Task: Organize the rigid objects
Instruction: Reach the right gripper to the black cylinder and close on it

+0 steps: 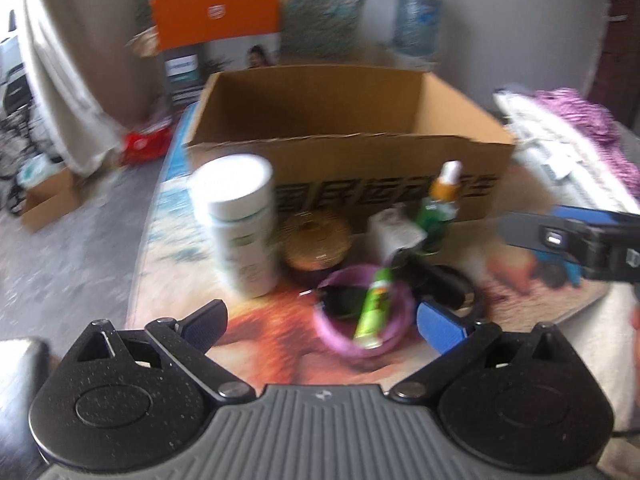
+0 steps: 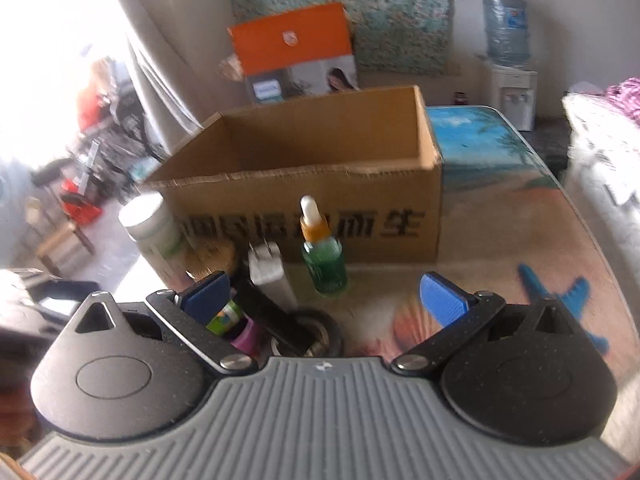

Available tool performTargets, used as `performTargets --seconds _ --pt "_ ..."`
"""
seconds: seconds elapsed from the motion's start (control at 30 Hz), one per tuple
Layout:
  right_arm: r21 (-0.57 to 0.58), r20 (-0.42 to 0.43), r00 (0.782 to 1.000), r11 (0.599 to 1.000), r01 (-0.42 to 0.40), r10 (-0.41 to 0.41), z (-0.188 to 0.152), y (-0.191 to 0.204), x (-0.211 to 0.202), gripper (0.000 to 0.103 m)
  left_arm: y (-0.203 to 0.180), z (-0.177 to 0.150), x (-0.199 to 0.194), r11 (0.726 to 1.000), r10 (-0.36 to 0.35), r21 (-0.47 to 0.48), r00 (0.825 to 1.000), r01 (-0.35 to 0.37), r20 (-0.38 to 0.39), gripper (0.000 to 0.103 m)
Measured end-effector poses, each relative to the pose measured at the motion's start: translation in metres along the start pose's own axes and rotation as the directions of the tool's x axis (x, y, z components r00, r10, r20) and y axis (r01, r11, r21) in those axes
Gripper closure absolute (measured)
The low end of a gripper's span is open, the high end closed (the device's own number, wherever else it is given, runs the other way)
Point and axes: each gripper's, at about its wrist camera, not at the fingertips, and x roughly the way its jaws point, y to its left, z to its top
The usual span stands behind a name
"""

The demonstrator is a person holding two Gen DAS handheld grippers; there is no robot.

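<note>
Box (image 2: 304, 216) interior bare, tube (image 1: 374, 312) in pink ring (image 1: 362, 312)

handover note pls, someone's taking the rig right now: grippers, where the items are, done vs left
Left gripper: open, empty, hovering short of the pile.
Right gripper: open, empty, facing the green dropper bottle.
Cardboard box: open at the back of the table; what shows of its inside is bare.
In front of the box: white bottle, brown round jar, white charger, dropper bottle, pink ring with a green tube lying across it, some dark items.
Done: apparently nothing boxed yet.
Left: presumably move every item into the box.
</note>
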Motion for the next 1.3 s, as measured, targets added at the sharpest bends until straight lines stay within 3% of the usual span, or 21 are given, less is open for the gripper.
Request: performTargets --seconds 0.07,0.17,0.23,0.37,0.47,0.6,0.7,0.93,1.3 --pt "-0.006 -0.002 0.999 0.999 -0.047 0.047 0.005 -0.005 0.003 0.006 -0.010 0.001 0.000 0.998 -0.050 0.029 0.999 0.050 0.020 0.009" --pt "-0.043 -0.049 0.989 0.989 -0.143 0.141 0.011 -0.008 0.013 0.019 -0.026 0.000 0.006 0.991 -0.117 0.070 0.993 0.117 -0.010 0.024" --pt "-0.073 -0.105 0.971 0.972 -0.225 0.217 0.013 -0.007 0.024 0.029 -0.033 -0.003 0.015 0.984 -0.158 0.078 0.986 0.162 -0.058 0.032" --pt "-0.155 -0.216 0.934 0.935 -0.319 0.283 0.013 0.003 0.047 0.051 -0.044 -0.008 0.030 0.971 -0.218 0.074 0.967 0.228 -0.130 0.048" --pt "-0.206 -0.275 0.915 0.911 -0.357 0.296 0.013 0.009 0.061 0.059 -0.047 -0.007 0.036 0.969 -0.224 0.077 0.965 0.236 -0.138 0.056" --pt "-0.220 -0.331 0.891 0.893 -0.392 0.310 0.015 0.008 0.077 0.073 -0.047 -0.004 0.040 0.972 -0.213 0.070 0.967 0.224 -0.140 0.057" --pt "-0.211 -0.367 0.871 0.882 -0.421 0.327 0.014 0.004 0.087 0.075 -0.046 -0.004 0.038 0.973 -0.207 0.077 0.969 0.219 -0.137 0.063" --pt "-0.170 -0.345 0.870 0.888 -0.428 0.353 0.014 -0.005 0.087 0.079 -0.056 -0.005 0.030 0.963 -0.221 0.133 0.968 0.236 -0.122 0.063" --pt "0.079 -0.191 0.881 0.901 -0.426 0.434 0.003 -0.054 0.070 0.093 -0.078 0.008 0.036 0.953 -0.206 0.207 0.973 0.223 -0.102 0.063"
